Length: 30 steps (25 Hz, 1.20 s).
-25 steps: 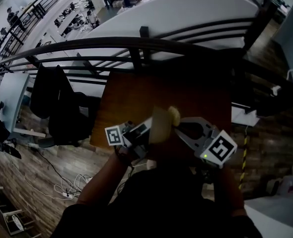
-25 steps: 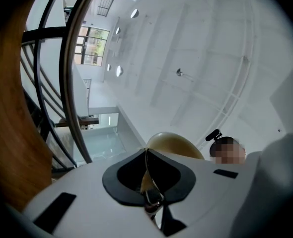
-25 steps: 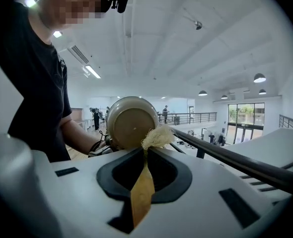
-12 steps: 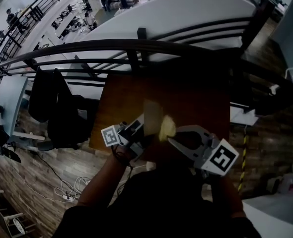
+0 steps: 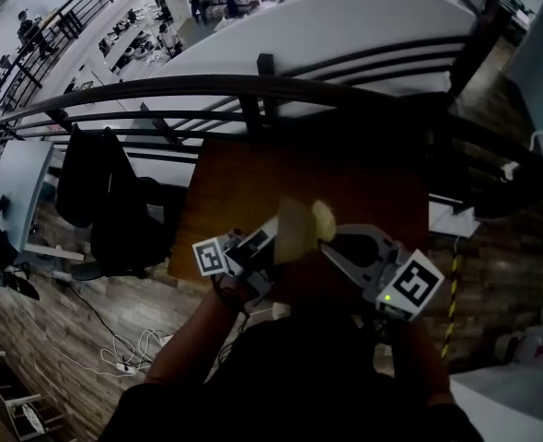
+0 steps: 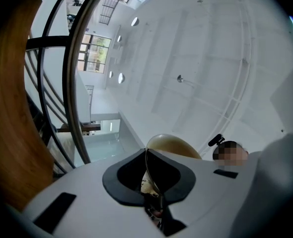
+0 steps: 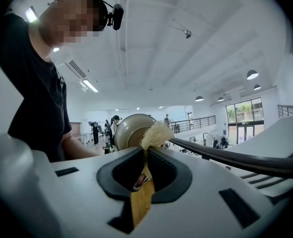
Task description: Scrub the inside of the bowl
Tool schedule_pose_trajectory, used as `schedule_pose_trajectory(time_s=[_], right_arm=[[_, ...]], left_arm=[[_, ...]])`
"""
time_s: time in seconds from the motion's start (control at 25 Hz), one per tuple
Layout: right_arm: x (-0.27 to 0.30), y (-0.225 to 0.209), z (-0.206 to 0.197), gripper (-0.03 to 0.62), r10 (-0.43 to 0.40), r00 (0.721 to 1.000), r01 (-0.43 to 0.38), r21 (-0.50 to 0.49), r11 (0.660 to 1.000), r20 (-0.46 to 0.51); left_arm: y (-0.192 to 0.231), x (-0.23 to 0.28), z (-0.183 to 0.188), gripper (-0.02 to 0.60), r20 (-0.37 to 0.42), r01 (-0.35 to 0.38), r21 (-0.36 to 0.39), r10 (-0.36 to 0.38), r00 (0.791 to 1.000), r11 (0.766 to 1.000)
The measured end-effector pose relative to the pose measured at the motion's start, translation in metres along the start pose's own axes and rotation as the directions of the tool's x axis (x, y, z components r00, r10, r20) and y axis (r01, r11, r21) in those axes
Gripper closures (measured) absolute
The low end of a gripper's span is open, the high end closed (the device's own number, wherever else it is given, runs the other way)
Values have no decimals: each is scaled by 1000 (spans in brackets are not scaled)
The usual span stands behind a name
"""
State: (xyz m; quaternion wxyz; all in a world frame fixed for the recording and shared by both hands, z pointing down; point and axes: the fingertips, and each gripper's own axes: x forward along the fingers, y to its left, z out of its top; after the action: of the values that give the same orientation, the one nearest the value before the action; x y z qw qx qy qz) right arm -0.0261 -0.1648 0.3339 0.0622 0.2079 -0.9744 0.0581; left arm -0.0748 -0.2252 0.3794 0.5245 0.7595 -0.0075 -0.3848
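The bowl [image 5: 294, 233] hangs over the near part of the desk [image 5: 244, 182], between the two grippers. The left gripper [image 5: 273, 238] is at its left, with the bowl's rim between its jaws. The right gripper [image 5: 331, 242] is at its right, with the brush [image 5: 323, 217] between its jaws and the brush head at the bowl's right edge. A railing [image 5: 253, 86] runs behind the desk, and a chair [image 5: 115, 210] stands to the desk's left.

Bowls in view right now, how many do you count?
1. The bowl is clamped by its rim in the left gripper, raised above the table, next to the brush that the right gripper holds. No other shows.
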Motion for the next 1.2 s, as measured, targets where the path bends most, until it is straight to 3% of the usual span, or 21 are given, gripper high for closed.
schedule_pose_trajectory(time_s=[0.12,0.32,0.56,0.68,0.92,1.2], right_arm=[[6,16,-2,557,42,999,-42,-31,999,-8],[7,28,7,557,33,999,-34,-89,995,-17],[8,41,29,557,29,999,-33,-149,988,-31],[11,43,38,557,26,998,-34,-169,985,-48],[12,44,51,557,33,997,-47,-192,980,-76],[10,26,62,557,-34,997,16,-236,972,-73]], left_arm=[[8,-8,9,574,20,-37,0,37,999,999],[17,-16,16,572,34,-95,-11,95,995,995],[24,-24,5,574,-36,-172,16,173,984,985],[16,-22,-2,574,-56,-158,11,159,986,987],[-4,-24,0,572,-102,-143,88,152,983,986],[-25,-27,-6,574,-195,-88,158,118,974,983]])
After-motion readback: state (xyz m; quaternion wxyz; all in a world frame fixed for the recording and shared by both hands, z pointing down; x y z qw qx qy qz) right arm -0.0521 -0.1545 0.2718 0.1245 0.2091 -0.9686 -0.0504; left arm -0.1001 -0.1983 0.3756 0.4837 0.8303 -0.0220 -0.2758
